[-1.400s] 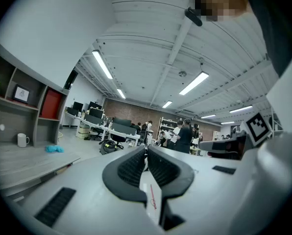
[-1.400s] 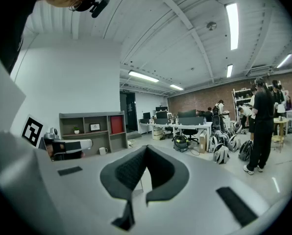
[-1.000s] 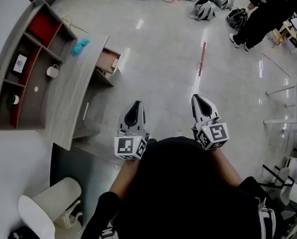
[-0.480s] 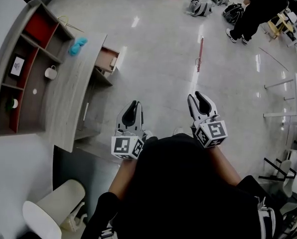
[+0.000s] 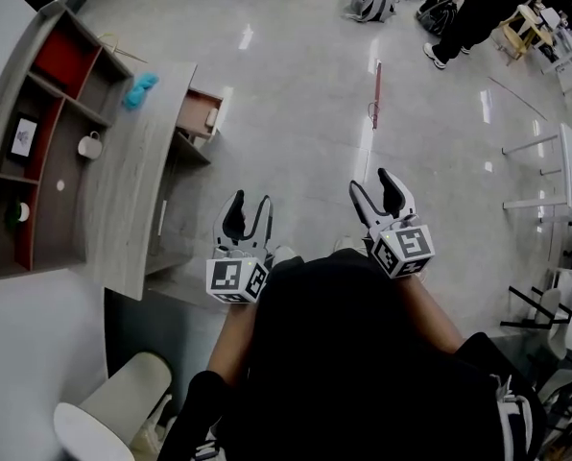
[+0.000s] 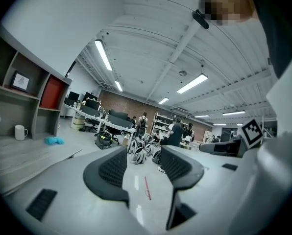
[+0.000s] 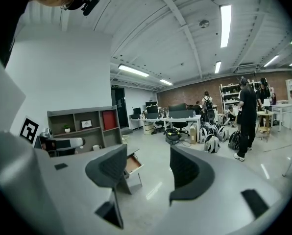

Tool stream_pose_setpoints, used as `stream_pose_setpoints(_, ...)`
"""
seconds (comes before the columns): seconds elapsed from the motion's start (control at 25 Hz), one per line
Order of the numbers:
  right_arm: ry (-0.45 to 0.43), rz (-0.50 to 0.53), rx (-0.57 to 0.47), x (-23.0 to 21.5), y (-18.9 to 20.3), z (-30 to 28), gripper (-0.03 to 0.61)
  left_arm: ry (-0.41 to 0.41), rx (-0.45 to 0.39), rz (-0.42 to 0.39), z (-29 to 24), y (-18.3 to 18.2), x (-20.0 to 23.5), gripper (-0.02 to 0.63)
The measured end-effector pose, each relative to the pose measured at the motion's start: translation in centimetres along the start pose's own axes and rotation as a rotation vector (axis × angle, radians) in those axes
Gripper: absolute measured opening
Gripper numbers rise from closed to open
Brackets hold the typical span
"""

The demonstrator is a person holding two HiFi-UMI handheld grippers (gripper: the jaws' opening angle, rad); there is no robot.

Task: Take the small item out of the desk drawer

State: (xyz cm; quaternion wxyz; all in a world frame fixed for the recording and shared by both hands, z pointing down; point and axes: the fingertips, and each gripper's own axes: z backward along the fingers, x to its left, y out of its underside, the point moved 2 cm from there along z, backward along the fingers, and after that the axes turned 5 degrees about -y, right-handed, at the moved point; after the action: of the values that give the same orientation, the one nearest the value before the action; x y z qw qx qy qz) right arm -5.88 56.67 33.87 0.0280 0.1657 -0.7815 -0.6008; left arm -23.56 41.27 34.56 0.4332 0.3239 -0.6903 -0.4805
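The grey wooden desk (image 5: 123, 190) stands at the left of the head view, its drawer (image 5: 198, 115) pulled open toward the floor; the drawer (image 7: 132, 163) also shows in the right gripper view. What lies inside is too small to make out. Both grippers hang in front of the person's body over bare floor, well short of the desk. The left gripper (image 5: 249, 205) (image 6: 143, 163) and the right gripper (image 5: 373, 185) (image 7: 146, 165) have their jaws opening wide, with nothing between them.
A shelf unit (image 5: 36, 133) with a white mug (image 5: 89, 145) backs the desk, and a blue object (image 5: 140, 89) lies on the desktop. A red strip (image 5: 374, 94) marks the floor. Backpacks (image 5: 370, 0) and a person in black (image 5: 478, 8) are far off. A white bin (image 5: 123, 392) stands below the desk.
Both grippers went from shut to wide open. The head view drifted, so the desk and drawer sit slightly higher in the picture.
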Motion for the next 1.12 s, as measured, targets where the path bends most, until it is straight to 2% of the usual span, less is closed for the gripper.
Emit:
stream_pose_setpoints(0.28, -0.035, 0.022, 0.055, 4.3, 0.7, -2.7, 0.258, 0.009, -0.014, 0.021, 2.3, 0.0, 3.0, 0.196)
stream_pose_setpoints(0.52, -0.133, 0.071, 0.108, 8.3, 1.5, -5.0, 0.258, -0.063, 0.003, 0.059, 4.9, 1.4, 7.5, 0.196)
stream_pose_setpoints(0.88, -0.267, 0.127, 0.134, 9.9, 1.0, -10.0, 0.256, -0.177, -0.073, 0.064, 4.4, 0.4, 10.3, 0.196)
stream_pose_setpoints(1.12, -0.365, 0.112, 0.140, 7.3, 0.3, -16.5, 0.256, -0.267, -0.059, 0.074, -0.8, 0.7, 12.4, 0.196)
